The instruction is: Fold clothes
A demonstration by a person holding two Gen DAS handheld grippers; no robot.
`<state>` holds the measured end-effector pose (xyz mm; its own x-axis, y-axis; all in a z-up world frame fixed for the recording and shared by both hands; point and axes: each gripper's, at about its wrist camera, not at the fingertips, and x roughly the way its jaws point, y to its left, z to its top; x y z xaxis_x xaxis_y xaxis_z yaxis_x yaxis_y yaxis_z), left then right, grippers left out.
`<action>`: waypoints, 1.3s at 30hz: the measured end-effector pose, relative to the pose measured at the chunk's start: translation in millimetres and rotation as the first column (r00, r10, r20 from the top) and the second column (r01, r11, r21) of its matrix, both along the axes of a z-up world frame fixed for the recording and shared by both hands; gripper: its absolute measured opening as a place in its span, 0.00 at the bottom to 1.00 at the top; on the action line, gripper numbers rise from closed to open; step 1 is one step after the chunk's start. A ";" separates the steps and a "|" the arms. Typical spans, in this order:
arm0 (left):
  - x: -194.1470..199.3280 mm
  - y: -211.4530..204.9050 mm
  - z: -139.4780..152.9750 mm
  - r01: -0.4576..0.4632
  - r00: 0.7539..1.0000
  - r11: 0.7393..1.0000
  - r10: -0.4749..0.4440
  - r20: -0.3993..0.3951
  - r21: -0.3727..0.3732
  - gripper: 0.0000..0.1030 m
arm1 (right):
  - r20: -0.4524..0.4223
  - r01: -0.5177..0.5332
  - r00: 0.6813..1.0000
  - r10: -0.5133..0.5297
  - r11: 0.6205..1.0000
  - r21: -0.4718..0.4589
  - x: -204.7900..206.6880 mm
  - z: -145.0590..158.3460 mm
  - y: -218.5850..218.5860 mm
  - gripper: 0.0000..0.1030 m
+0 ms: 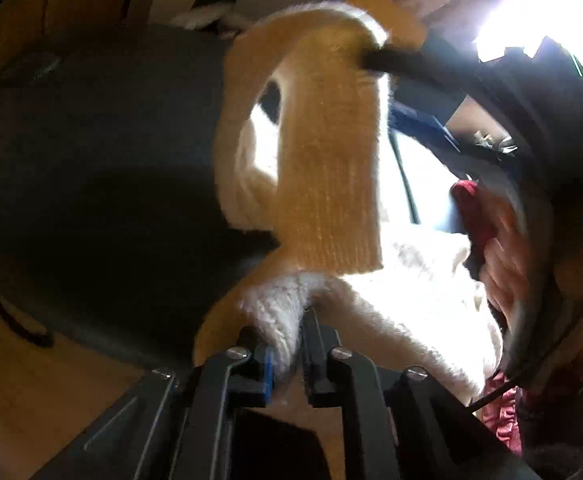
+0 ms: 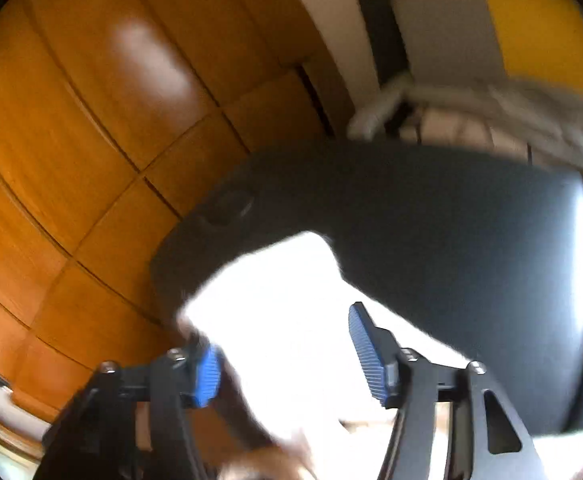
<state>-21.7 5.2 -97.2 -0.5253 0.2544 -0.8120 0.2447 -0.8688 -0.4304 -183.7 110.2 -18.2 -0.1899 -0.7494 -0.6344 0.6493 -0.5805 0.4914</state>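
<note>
**Sweater lifted off the bench, sleeve draped over the far claw**

While my left claw pinches a bunch of the cream sweater, its jaws nearly closed with a thick fold of knit between them, I judge the step in hand to be carrying a sleeve or edge across the body of the garment. The sleeve hangs in a loop in the left wrist view, slung over a dark finger that I take to be part of my other tool. Its long axis runs roughly top to bottom of that view, cuff end pointing down toward me. The body spreads to the right, partly over the dark round bench and partly past its edge, near a hand.

My right claw stands wide open in its own view, blue pads well apart. Bright white cloth fills the gap, but the glare and blur stop me telling whether it touches either pad; nothing looks clamped.

To do this well, I would keep the left grip firm, since the knit is thick and stretchy and will sag. I would move both ends together, keep the sleeve straight rather than twisted, and lay it flat along the body before I let go.
</note>
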 end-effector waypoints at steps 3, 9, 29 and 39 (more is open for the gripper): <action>9.4 -13.9 4.2 -0.060 0.998 0.998 0.061 0.027 -0.016 0.20 | 0.042 0.106 0.994 -0.105 0.994 -0.008 5.4 -19.5 76.4 0.69; 8.0 33.8 61.6 0.067 0.975 0.980 -0.104 -0.197 -0.187 0.34 | -0.039 0.403 0.915 -0.401 0.908 0.112 38.8 -45.4 236.2 0.84; -142.7 239.9 -5.3 0.725 0.636 0.592 -0.771 0.014 -0.351 0.37 | -0.167 0.465 0.884 -0.437 0.779 0.421 93.1 -106.8 368.8 1.00; -126.6 224.4 -26.7 0.628 0.735 0.709 -0.676 -0.055 -0.322 0.11 | -0.229 0.486 0.874 -0.429 0.769 0.415 92.2 -100.8 361.2 0.28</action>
<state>-148.3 229.6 -123.9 -0.4349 0.3708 -0.8206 -0.4757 -0.8683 -0.1403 -91.4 471.4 -119.1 -0.5291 -0.1938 -0.8261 0.2838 -0.9579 0.0430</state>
